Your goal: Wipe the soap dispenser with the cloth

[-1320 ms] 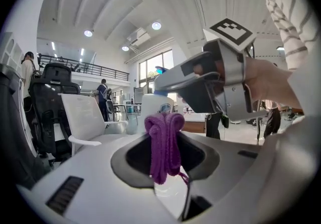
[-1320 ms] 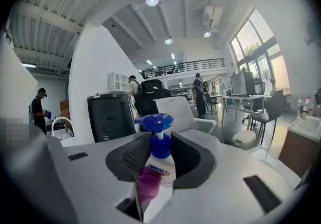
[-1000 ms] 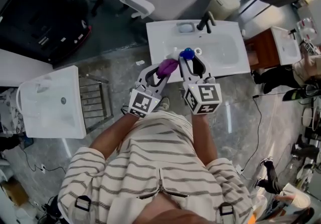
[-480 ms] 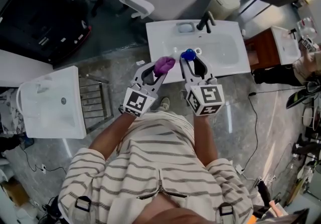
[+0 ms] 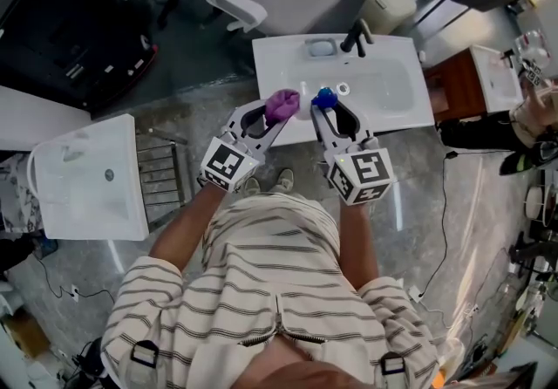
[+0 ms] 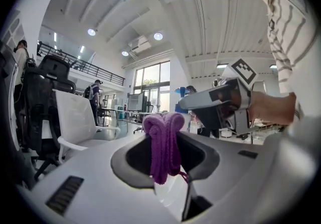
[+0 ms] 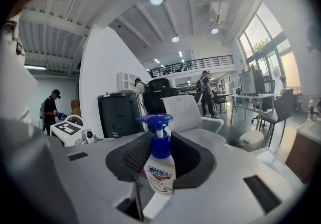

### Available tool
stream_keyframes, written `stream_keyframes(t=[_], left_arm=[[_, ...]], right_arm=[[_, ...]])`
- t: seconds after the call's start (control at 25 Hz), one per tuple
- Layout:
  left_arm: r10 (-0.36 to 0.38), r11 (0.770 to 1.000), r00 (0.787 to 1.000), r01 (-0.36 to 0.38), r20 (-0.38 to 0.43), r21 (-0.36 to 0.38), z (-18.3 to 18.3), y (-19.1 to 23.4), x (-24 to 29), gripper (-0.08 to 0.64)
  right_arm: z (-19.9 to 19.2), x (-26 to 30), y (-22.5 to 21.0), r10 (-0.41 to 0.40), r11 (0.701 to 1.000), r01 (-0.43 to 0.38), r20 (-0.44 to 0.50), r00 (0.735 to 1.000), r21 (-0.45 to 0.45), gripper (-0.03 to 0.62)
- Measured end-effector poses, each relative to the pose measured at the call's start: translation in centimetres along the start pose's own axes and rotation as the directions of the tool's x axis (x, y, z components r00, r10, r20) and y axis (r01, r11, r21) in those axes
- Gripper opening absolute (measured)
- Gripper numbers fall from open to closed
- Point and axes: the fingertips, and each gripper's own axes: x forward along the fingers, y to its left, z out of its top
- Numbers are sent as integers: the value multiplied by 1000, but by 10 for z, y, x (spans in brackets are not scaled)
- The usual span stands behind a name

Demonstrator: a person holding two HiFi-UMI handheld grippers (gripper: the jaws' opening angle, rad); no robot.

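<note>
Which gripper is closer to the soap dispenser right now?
Right. The right gripper is clamped on the soap dispenser; the left gripper, holding the purple cloth, sits beside it.

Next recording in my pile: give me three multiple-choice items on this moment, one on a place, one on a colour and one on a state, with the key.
1. Where is the purple knitted cloth?
A. Lying in the sink
B. Between the jaws of the left gripper
C. Draped over the chair

2. What colour is the pump head of the clear plastic soap dispenser?
A. Red
B. Green
C. Blue

3. What state is the right gripper in?
A. Shut on the soap dispenser
B. Open and empty
C. Shut on the cloth

Key:
1 B: the left gripper view shows the cloth pinched between its jaws.
2 C: the right gripper view shows a blue pump.
3 A: its jaws clamp the dispenser from both sides.
</note>
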Motion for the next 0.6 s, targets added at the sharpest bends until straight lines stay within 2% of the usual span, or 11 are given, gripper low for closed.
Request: stream_keyframes(t=[0.32,0.6], left_arm=[[-95,995,995,95,-4,-31,0,0,5,120],[-233,970,972,234,12,-61,1,-5,5,118]], right_arm=[[-3,-1,12,64,998,-64,6,998,-8,133],[0,-3,21,126,992,-125,29,992,-5,133]])
